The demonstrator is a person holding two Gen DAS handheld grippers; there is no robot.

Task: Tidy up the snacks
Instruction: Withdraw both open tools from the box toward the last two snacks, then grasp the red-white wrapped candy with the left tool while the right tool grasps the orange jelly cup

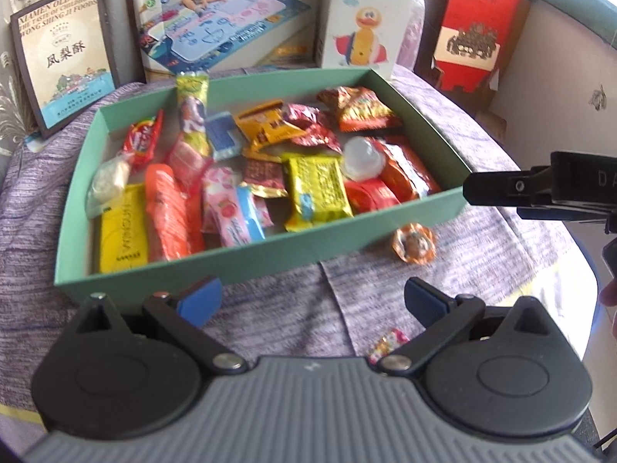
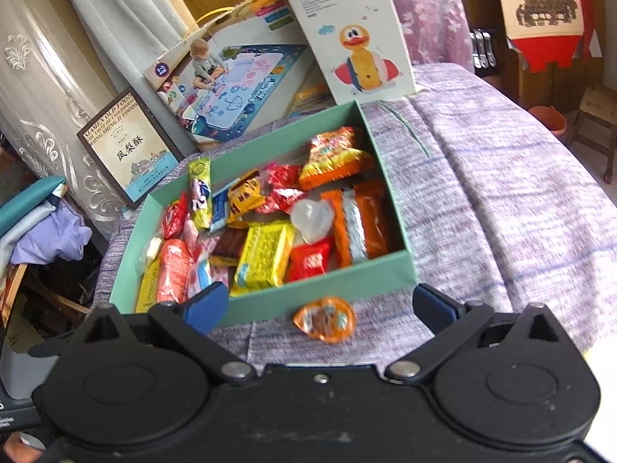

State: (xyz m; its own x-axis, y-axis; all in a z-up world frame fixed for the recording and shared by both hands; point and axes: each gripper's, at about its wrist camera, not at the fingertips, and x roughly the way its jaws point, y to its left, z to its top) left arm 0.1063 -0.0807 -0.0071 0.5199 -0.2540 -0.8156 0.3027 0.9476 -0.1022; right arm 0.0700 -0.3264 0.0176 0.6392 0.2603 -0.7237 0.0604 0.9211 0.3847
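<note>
On purple cloth, I see the green box [image 1: 270,254] packed with wrapped snacks, two sweets outside it.

Just off the box's front wall, at about five o'clock from its middle, lies an orange-wrapped candy [image 2: 325,318]; a small pink-wrapped candy [image 1: 387,343] lies nearer my left gripper [image 1: 312,301]. Both my left gripper and my right gripper [image 2: 322,303] stand spread wide, pinching nothing. At twelve o'clock beyond the box lean a duck toy carton [image 2: 354,34], a drawing-mat box [image 1: 216,27] and a pastry box [image 1: 63,58].
</note>
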